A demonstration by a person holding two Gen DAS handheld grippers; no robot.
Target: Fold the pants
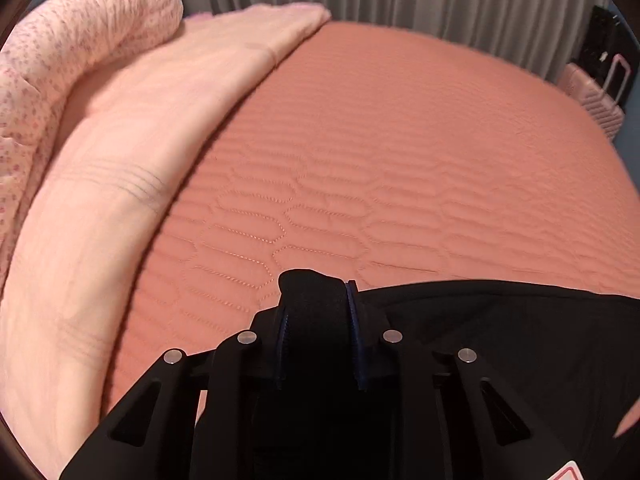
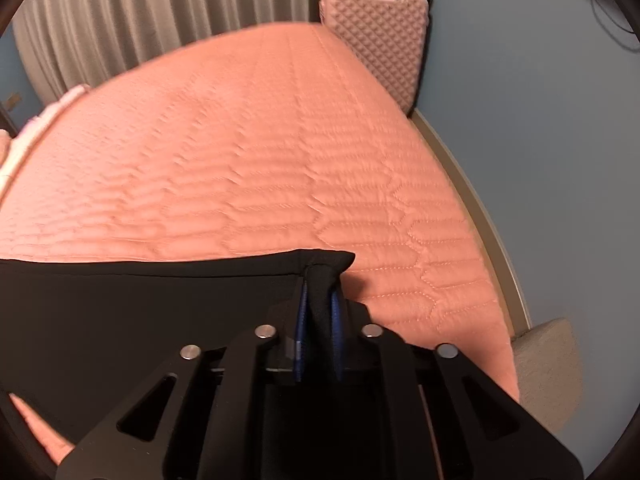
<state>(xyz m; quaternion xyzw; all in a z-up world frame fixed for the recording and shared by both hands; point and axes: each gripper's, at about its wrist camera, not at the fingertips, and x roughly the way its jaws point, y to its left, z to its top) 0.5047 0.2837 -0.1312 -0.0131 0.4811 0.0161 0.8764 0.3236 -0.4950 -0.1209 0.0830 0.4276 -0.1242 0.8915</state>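
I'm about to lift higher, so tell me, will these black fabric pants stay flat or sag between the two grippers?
The black fabric pants look floppy: they bunch into a soft fold where the right gripper pinches them. The edge between it and the left gripper runs fairly straight, so tension probably holds it; slack would likely sag. They seem light, spreading smoothly over the quilted salmon bedspread.

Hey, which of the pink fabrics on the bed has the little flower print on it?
The bunched-up floral quilt at the far left. The folded blanket beside it is plain pale pink, and the bedspread is plain quilted salmon.
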